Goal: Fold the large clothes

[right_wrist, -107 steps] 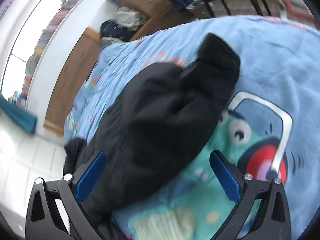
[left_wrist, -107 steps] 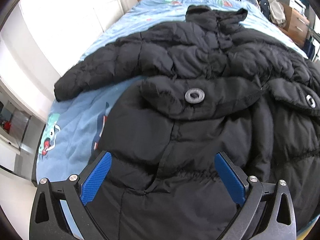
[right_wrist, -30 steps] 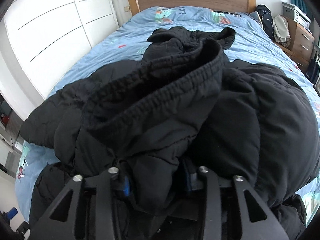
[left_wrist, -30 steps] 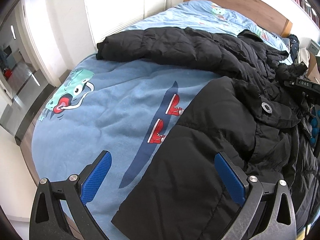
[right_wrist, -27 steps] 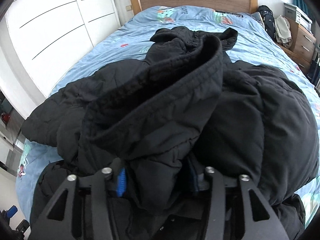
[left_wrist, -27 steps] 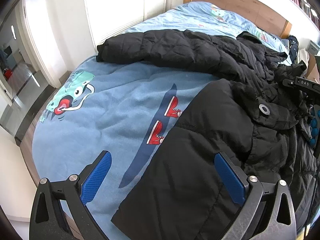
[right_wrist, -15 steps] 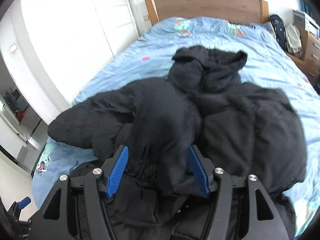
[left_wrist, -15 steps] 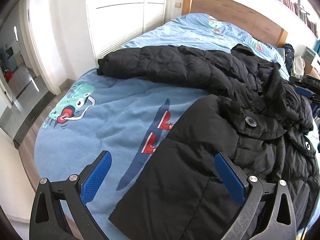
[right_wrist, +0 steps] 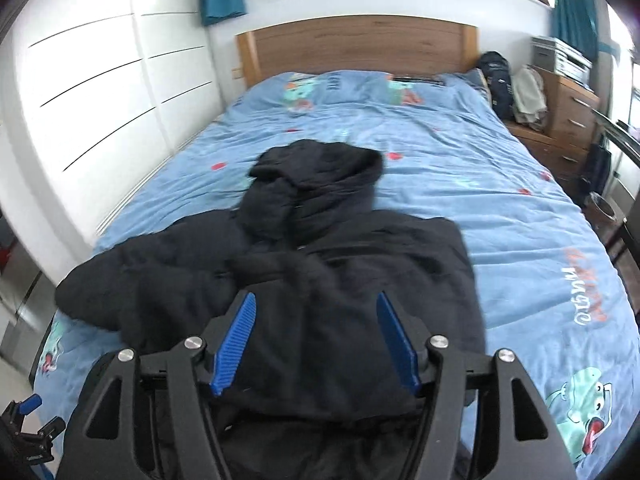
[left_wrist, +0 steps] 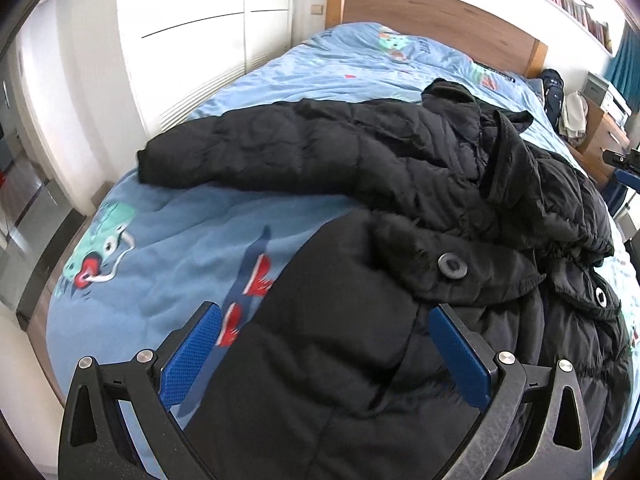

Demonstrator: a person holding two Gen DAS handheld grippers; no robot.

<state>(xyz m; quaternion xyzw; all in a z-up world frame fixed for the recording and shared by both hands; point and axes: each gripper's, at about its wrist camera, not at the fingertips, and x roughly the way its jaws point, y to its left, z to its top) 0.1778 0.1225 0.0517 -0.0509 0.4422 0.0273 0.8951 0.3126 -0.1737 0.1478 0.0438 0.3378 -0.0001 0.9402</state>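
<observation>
A large black puffer jacket (left_wrist: 360,152) lies across the blue bed, hood (right_wrist: 316,176) toward the headboard. One sleeve (left_wrist: 240,156) stretches out to the left. A folded sleeve cuff (left_wrist: 504,160) lies on top of the body. A pocket flap with a round snap (left_wrist: 452,266) sits near the hem. My left gripper (left_wrist: 322,312) hovers open above the jacket's lower left part, touching nothing. My right gripper (right_wrist: 316,300) is open above the jacket's body (right_wrist: 360,248), with no cloth between its fingers.
The blue cartoon-print duvet (right_wrist: 480,160) covers the bed, with a wooden headboard (right_wrist: 352,44) at the far end. White wardrobe doors (right_wrist: 100,80) run along the left. On the right stand a wooden chest of drawers (right_wrist: 568,108) and a dark backpack (right_wrist: 496,76).
My right gripper, shut on a fold of the jacket a second ago, has opened, let it drop onto the body and risen away. My left gripper stayed open and drew back and up.
</observation>
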